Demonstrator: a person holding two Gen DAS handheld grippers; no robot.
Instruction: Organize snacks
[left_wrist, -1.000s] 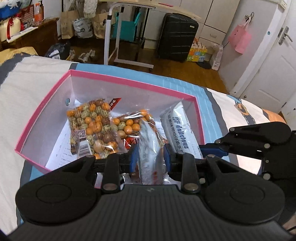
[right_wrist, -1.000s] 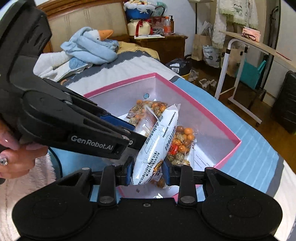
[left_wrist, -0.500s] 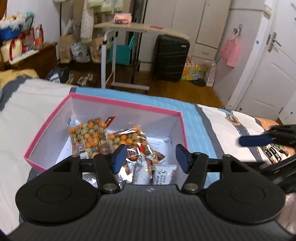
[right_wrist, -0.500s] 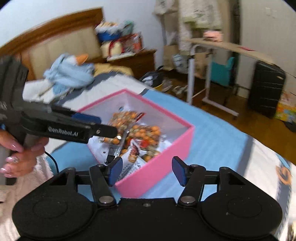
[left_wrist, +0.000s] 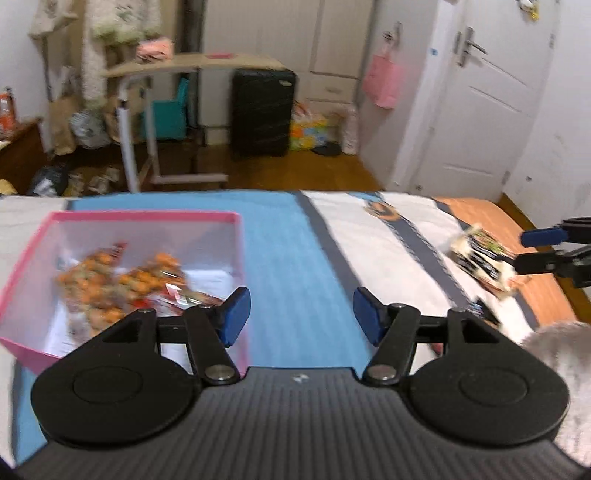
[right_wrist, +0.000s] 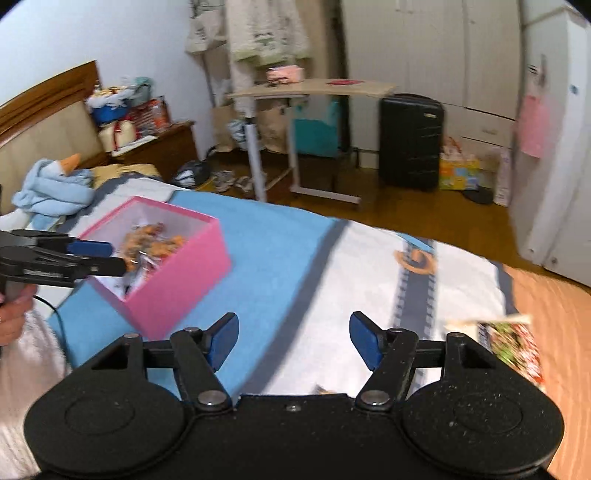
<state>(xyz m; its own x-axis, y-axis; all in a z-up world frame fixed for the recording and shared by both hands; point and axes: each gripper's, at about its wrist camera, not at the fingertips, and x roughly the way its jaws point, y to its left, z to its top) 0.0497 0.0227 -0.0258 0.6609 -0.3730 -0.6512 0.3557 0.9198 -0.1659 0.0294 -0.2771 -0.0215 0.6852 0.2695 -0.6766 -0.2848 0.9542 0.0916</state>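
A pink box (left_wrist: 238, 254) sits on the bed and holds several snack packets of orange nuts (left_wrist: 122, 280); it also shows in the right wrist view (right_wrist: 177, 277). My left gripper (left_wrist: 299, 314) is open and empty, just right of the box. My right gripper (right_wrist: 293, 341) is open and empty over the bedspread. In the left wrist view the right gripper (left_wrist: 532, 249) is beside a dark snack packet (left_wrist: 480, 258) lying on the bed at the right. That packet shows in the right wrist view (right_wrist: 513, 343) to the right of my fingers.
The bed has a blue, white and orange spread (right_wrist: 295, 258). A blue stuffed toy (right_wrist: 51, 188) lies near the headboard. Beyond the bed stand a side table (right_wrist: 295, 92), a black suitcase (right_wrist: 410, 140) and a white door (left_wrist: 476, 110).
Both grippers let go of their snack packets into the pink box and opened. Both then swung right, away from the box, toward the dark packet on the bed.
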